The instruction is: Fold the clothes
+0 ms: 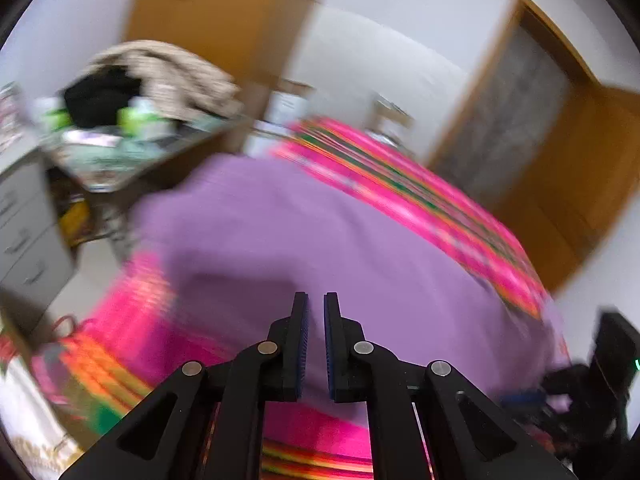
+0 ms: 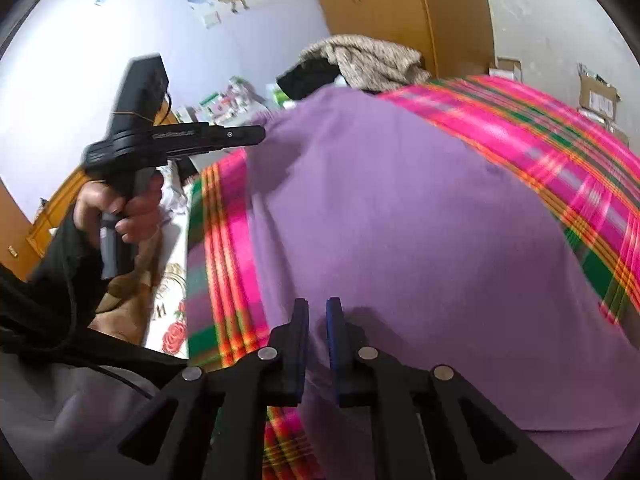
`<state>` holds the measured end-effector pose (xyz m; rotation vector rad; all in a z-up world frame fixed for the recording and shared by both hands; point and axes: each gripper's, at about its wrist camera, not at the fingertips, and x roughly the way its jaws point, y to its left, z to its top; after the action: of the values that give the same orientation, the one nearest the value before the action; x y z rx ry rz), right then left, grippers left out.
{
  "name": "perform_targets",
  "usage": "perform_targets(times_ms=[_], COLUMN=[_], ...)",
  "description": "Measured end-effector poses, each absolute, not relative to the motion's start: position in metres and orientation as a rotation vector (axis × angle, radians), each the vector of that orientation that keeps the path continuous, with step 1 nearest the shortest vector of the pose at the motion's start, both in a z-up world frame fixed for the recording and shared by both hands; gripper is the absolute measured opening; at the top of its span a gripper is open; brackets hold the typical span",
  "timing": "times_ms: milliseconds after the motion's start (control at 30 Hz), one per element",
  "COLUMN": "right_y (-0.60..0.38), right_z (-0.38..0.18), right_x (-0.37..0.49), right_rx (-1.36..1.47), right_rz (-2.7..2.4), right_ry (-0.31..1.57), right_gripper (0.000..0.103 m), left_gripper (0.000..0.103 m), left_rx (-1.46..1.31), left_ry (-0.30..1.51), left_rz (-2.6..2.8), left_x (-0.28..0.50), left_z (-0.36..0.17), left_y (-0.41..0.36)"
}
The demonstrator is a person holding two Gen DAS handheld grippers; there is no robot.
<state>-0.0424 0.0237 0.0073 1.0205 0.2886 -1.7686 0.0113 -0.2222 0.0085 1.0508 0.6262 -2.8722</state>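
Observation:
A purple garment (image 1: 320,220) (image 2: 400,220) lies spread flat on a bed covered by a pink plaid blanket (image 1: 420,200) (image 2: 540,132). My left gripper (image 1: 316,300) hovers over the garment's near edge, its jaws nearly together with nothing between them. The right wrist view shows it from the side (image 2: 260,135), held by a hand (image 2: 132,208) above the bed's left edge, with nothing hanging from it. My right gripper (image 2: 317,304) has its tips down at the garment's near part. A narrow gap stands between its pads, which do not pinch the cloth.
A side table carries a heap of beige and black clothes (image 1: 160,76) (image 2: 372,60) beyond the bed. Grey drawers (image 1: 24,232) stand at the left, with a wooden door (image 1: 520,120) at the right. Cardboard boxes (image 2: 596,96) sit by the far wall.

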Motion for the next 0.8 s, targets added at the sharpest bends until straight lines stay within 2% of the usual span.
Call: perform_targets(times_ms=[167, 333, 467, 533, 567, 633, 800], right_y=[0.033, 0.041, 0.051, 0.058, 0.06, 0.063, 0.056], right_z=[0.002, 0.008, 0.017, 0.025, 0.029, 0.037, 0.052], right_x=[-0.038, -0.039, -0.058, -0.072, -0.08, -0.098, -0.152], right_rx=[1.044, 1.017, 0.999, 0.993, 0.992, 0.988, 1.01], right_rz=[-1.748, -1.776, -1.89, -1.947, -1.974, -2.02, -2.055], right_ry=[0.276, 0.276, 0.195, 0.148, 0.137, 0.12, 0.105], right_gripper=[0.01, 0.01, 0.011, 0.015, 0.022, 0.03, 0.032], left_gripper=[0.008, 0.008, 0.008, 0.008, 0.008, 0.008, 0.008], left_rx=[1.264, 1.268, 1.276, 1.241, 1.222, 1.188, 1.169], left_ry=[0.541, 0.502, 0.461, 0.462, 0.465, 0.459, 0.451], left_rz=[-2.92, -2.943, -2.93, -2.935, -2.941, -2.95, -2.951], left_x=[0.006, 0.027, 0.03, 0.027, 0.025, 0.014, -0.015], left_z=[-0.02, -0.018, -0.013, -0.006, -0.003, 0.003, 0.006], left_y=[-0.179, -0.176, -0.179, -0.181, -0.182, -0.183, -0.183])
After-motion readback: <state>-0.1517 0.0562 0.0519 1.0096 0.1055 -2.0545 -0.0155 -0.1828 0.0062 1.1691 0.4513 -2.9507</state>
